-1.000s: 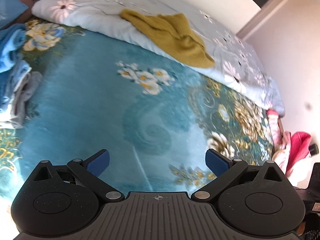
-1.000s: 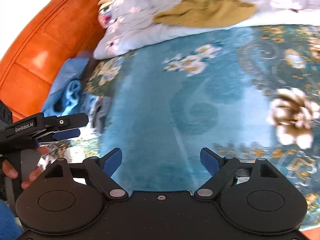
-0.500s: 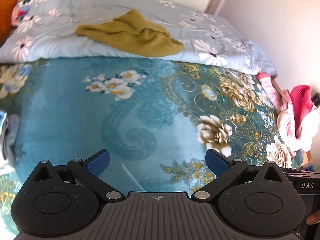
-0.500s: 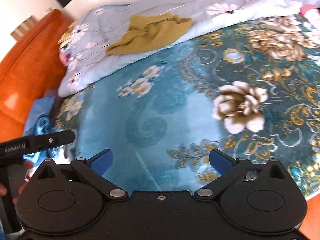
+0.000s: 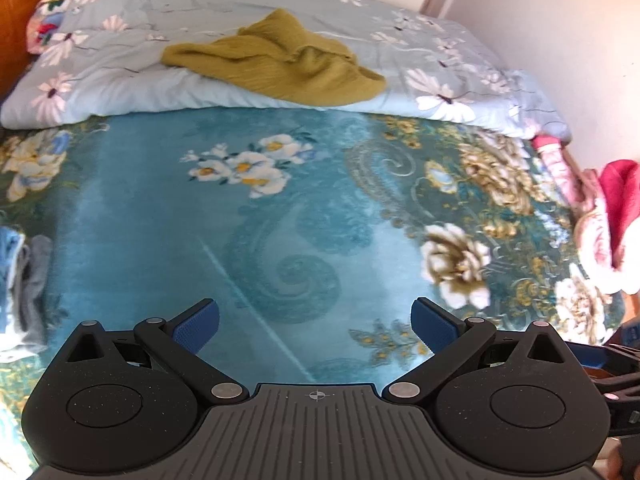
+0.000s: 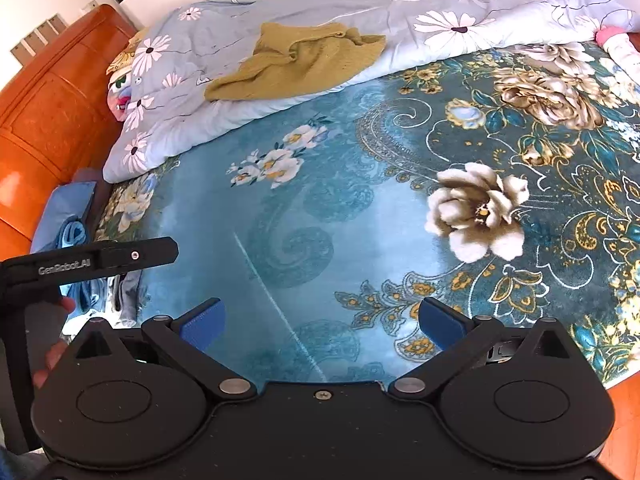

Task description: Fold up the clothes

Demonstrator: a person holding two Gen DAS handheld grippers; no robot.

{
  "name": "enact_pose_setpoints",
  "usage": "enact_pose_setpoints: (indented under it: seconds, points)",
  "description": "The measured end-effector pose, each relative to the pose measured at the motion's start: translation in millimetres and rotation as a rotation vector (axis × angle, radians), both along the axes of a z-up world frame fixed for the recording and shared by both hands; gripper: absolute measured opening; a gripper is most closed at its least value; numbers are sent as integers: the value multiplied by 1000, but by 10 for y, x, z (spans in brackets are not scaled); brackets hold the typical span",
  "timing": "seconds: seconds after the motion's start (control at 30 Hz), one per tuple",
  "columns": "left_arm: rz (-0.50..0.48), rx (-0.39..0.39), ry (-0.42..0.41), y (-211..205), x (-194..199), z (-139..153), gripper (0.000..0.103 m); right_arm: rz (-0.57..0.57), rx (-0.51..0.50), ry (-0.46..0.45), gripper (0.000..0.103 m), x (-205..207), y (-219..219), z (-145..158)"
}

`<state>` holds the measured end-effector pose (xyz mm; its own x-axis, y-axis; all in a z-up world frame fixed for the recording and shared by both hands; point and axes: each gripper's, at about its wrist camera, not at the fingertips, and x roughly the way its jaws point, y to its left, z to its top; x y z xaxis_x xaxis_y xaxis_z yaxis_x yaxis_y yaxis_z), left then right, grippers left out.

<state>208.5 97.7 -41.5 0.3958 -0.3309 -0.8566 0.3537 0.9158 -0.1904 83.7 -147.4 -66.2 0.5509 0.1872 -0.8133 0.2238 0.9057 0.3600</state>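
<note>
A crumpled mustard-yellow knit garment (image 5: 276, 60) lies on the pale floral quilt (image 5: 120, 76) at the far side of the bed; it also shows in the right wrist view (image 6: 296, 60). A stack of folded blue and grey clothes (image 5: 20, 276) sits at the left edge, also in the right wrist view (image 6: 76, 240). My left gripper (image 5: 315, 322) is open and empty above the teal floral blanket (image 5: 160, 220). My right gripper (image 6: 322, 322) is open and empty over the same blanket (image 6: 360, 220). The left gripper's body (image 6: 88, 260) shows at the right view's left.
A wooden headboard (image 6: 52, 120) stands at the left. Pink and red cloth (image 5: 612, 216) is heaped at the bed's right edge by the wall. A pink item (image 6: 616, 46) lies at the quilt's right end.
Both views have swung to the right and steadied, facing the yellow garment more squarely. The folded stack has slid toward the left edge. Both grippers stay open.
</note>
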Motion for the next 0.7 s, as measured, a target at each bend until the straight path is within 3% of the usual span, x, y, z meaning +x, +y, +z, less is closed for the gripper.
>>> enact_pose_setpoints:
  seconds: [0.7]
  points:
    - [0, -82, -37, 424, 41, 78, 103, 19, 19, 19, 102, 40, 443, 18]
